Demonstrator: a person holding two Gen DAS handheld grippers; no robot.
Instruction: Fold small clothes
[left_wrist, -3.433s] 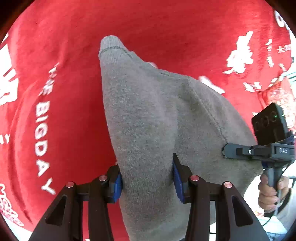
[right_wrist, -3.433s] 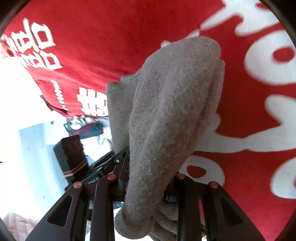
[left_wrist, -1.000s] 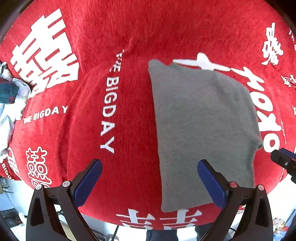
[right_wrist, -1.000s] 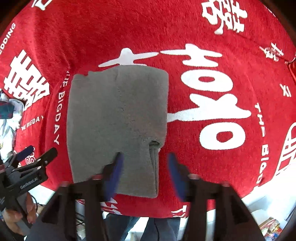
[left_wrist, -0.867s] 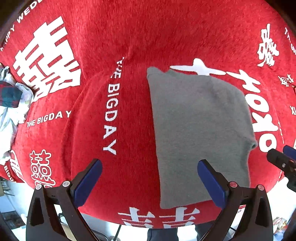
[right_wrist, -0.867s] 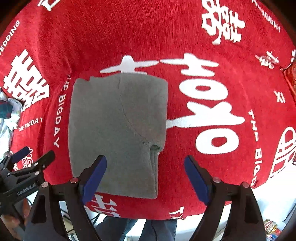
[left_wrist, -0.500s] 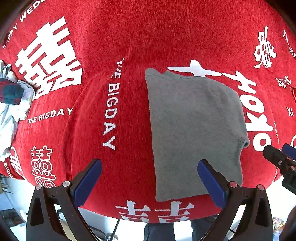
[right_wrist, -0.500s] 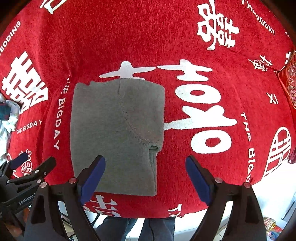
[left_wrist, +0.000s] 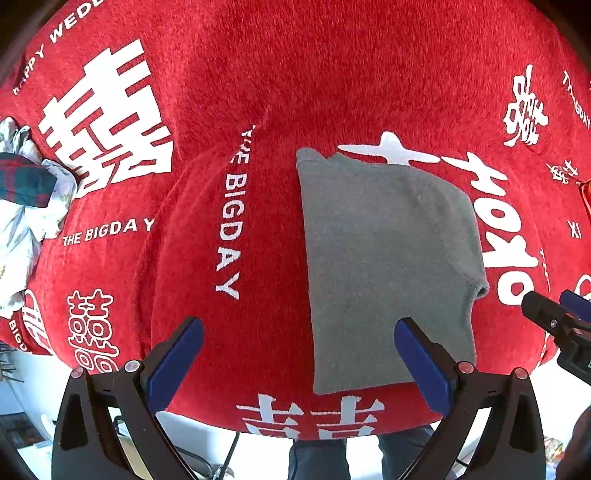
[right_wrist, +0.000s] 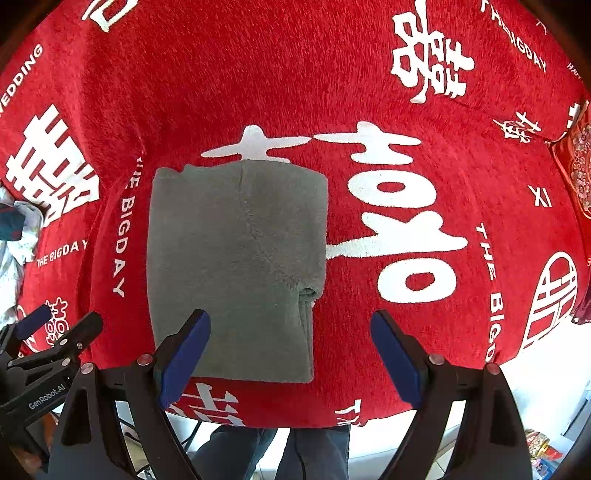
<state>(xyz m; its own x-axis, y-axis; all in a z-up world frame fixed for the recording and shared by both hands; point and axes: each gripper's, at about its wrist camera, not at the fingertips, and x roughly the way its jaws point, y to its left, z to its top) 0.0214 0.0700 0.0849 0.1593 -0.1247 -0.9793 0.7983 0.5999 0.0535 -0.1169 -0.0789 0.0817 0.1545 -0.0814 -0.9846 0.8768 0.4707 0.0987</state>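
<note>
Both tongs hang wide and empty above the table: my left gripper (left_wrist: 299, 350) and my right gripper (right_wrist: 291, 343) each point down with nothing between the blue pads. A few seconds ago both were clamped on the grey fleece garment (right_wrist: 236, 266); now they have let go, the right jaws having just been opening, and the cloth lies released below.

I read that as this fold being finished (the piece sits as a tidy rectangle, one cuff-like corner poking out on its right edge). It rests flat on the red plush tablecloth with white lettering (right_wrist: 369, 92), near the front edge. From the left wrist view the garment (left_wrist: 388, 266) lies under the right finger; from the right wrist view, under the left finger.
</note>
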